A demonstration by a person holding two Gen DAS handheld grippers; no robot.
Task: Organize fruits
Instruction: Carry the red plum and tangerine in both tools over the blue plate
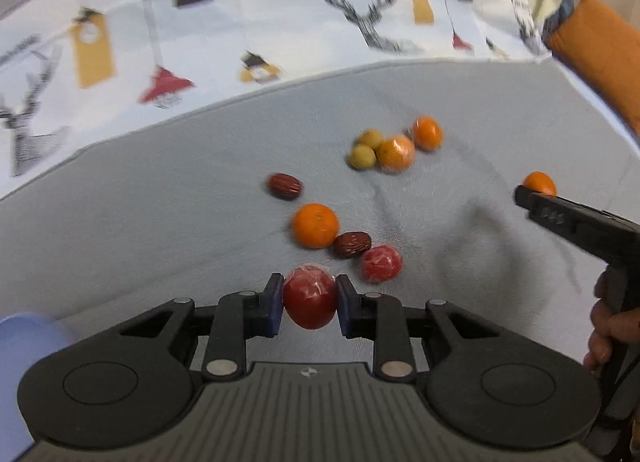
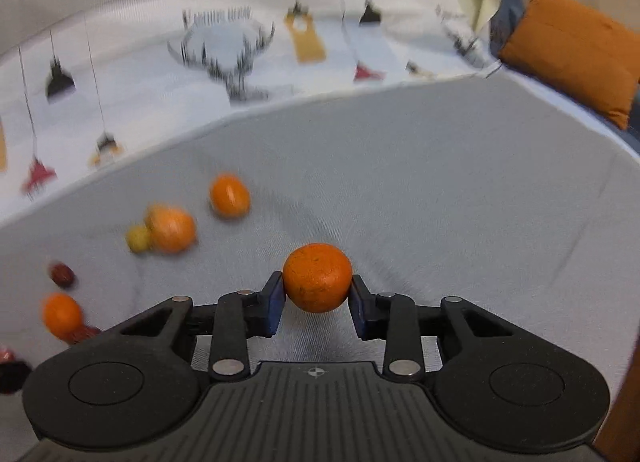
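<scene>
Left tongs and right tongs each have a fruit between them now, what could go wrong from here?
1. The red fruit in the left tongs wears glossy film, so it may slip out.
2. The right tongs pinch the round orange only at their tips; it could roll free when lifted.
3. A wrapped red fruit and a date lie close by and could get knocked.

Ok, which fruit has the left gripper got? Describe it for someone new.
On the grey cloth, nearest the camera, the left gripper pinches a dark red fruit. It is plastic-wrapped like the paler red fruit beside it, but darker and held.
</scene>
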